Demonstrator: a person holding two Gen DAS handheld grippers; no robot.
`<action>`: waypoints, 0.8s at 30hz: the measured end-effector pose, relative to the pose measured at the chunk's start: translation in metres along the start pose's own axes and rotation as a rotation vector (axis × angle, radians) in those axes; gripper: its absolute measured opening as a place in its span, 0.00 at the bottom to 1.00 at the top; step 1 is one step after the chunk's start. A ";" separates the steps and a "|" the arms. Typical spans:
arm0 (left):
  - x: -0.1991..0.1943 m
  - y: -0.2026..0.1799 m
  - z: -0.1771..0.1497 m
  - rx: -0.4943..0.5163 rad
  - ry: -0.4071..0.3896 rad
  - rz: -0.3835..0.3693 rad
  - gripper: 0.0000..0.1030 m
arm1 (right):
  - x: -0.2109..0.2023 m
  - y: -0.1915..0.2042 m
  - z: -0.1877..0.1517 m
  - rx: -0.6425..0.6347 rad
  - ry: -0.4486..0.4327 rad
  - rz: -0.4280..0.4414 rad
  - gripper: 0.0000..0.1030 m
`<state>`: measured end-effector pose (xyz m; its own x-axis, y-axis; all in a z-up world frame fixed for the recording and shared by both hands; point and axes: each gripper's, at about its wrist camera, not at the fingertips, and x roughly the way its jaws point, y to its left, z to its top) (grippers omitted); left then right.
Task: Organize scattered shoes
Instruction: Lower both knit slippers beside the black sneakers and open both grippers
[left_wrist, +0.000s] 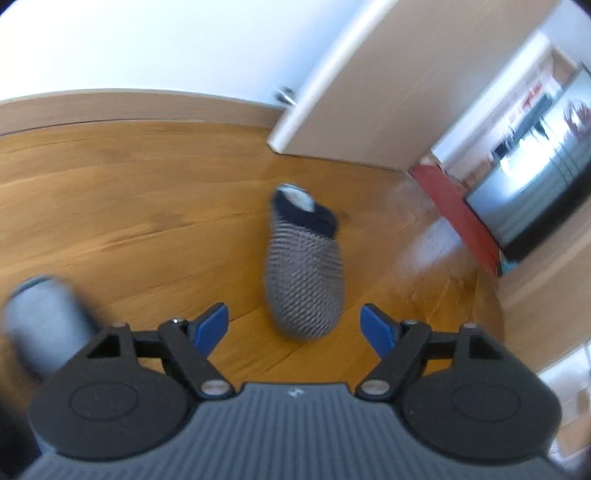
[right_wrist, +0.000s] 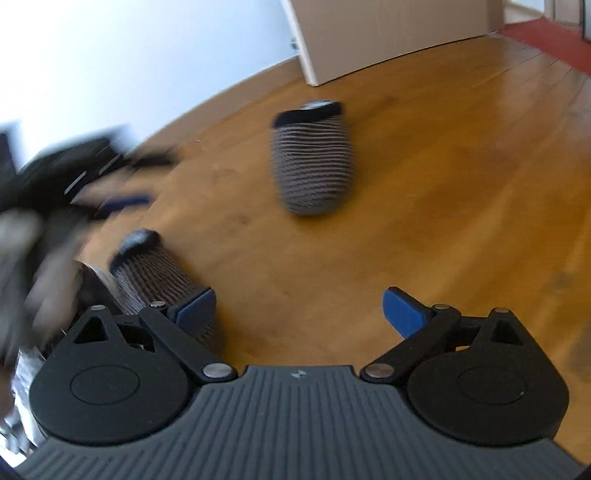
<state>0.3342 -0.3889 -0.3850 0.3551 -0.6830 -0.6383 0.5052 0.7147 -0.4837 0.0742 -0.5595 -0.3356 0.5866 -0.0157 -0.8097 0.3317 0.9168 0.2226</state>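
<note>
In the left wrist view, the left gripper (left_wrist: 293, 325) hung with its blue pads spread wide and nothing between them, aimed at a striped knit slipper (left_wrist: 304, 266) lying on the wooden floor (left_wrist: 129, 221), its toe just ahead of the pads, its dark cuff toward the door (left_wrist: 369, 92) at the far wall. In the right wrist view, the right gripper (right_wrist: 299, 308) was likewise released and empty; the same slipper (right_wrist: 314, 162) lay well ahead in mid-floor, while a second slipper (right_wrist: 155, 273) sat just beside its left finger. Both looked light, soft and easily squashed; pinching the cuff rim or heel edge would likely hold best.
</note>
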 end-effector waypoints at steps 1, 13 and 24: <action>0.024 -0.008 0.005 0.025 0.025 0.004 0.76 | -0.004 -0.004 -0.003 -0.003 0.003 -0.002 0.96; 0.114 -0.005 -0.007 -0.013 0.090 0.122 0.21 | 0.000 -0.027 -0.001 -0.061 0.029 -0.011 0.96; -0.011 -0.003 -0.061 -0.092 0.011 0.057 0.67 | 0.069 -0.013 0.091 -0.035 -0.067 0.032 1.00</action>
<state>0.2810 -0.3742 -0.4133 0.3723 -0.6392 -0.6730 0.4095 0.7638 -0.4989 0.1780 -0.6086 -0.3446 0.6450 -0.0113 -0.7641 0.2865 0.9305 0.2281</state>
